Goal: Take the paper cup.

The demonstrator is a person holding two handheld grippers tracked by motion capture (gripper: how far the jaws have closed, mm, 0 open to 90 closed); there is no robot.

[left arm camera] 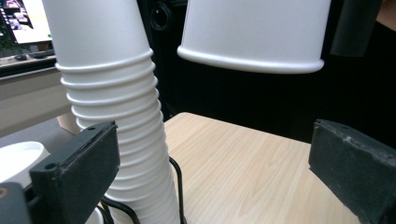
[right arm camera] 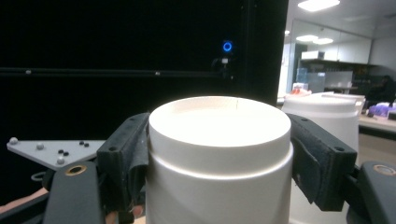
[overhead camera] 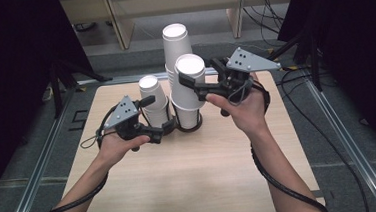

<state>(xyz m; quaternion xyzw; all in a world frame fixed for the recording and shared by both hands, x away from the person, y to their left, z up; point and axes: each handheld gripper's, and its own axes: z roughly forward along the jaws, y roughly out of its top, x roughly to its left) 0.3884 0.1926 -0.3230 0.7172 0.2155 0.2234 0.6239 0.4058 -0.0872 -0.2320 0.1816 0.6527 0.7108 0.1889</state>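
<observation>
Right gripper (overhead camera: 193,83), frame centre, clamps an inverted white paper cup (overhead camera: 190,81); left gripper (overhead camera: 163,119), lower left, is released beside the cup stack (overhead camera: 154,101).

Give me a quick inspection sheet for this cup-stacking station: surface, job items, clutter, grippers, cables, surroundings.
Surface: light wood table, bare in front.
Job's things: upside-down white paper cups in stacks in a black wire holder; tall stack at the back, short stack on the left; one lifted cup, rim clear of the table in the left gripper view.
Clutter: nothing seen.
Grippers: right gripper shut on the lifted cup near its base; left gripper open, low by the holder.
Cables: one black cable trails along each forearm; loose cables on the floor at the right.
Surroundings: metal floor rails, dark curtains, a desk behind.
</observation>
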